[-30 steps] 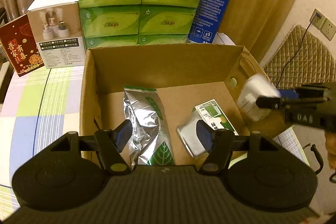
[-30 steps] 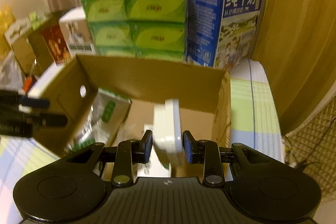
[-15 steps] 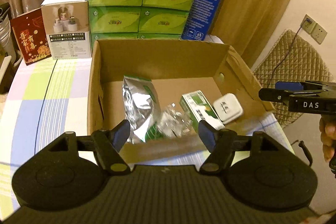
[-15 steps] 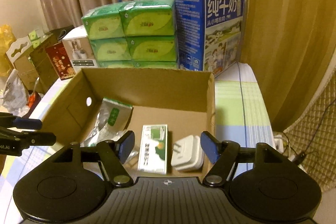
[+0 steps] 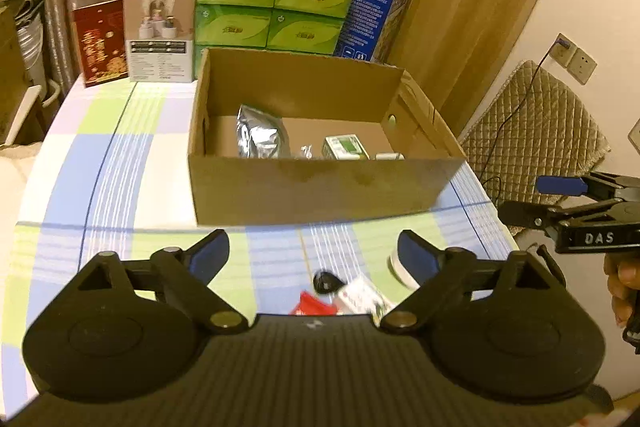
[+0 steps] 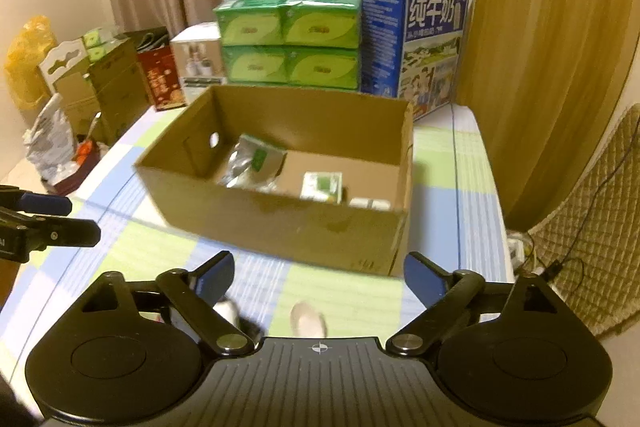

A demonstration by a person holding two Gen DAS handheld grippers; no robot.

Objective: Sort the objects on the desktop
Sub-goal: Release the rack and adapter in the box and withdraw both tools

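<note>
Both grippers have drawn back from the open brown cardboard box [image 5: 320,183]; left gripper [image 5: 314,253] and right gripper [image 6: 319,273] each spread wide, holding nothing. Inside the box: crinkled silver foil pouch [image 5: 260,137], small green-and-white carton [image 5: 346,147], white plug adapter [image 6: 370,203] against its right wall. Before the box, on the checked tablecloth [image 5: 120,163]: small black object [image 5: 326,281], red-and-white packet [image 5: 362,297].

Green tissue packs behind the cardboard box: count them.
4 show fully: top left, top right, middle left, middle right. The cardboard box hides most of a lower row, so more are likely.
</note>
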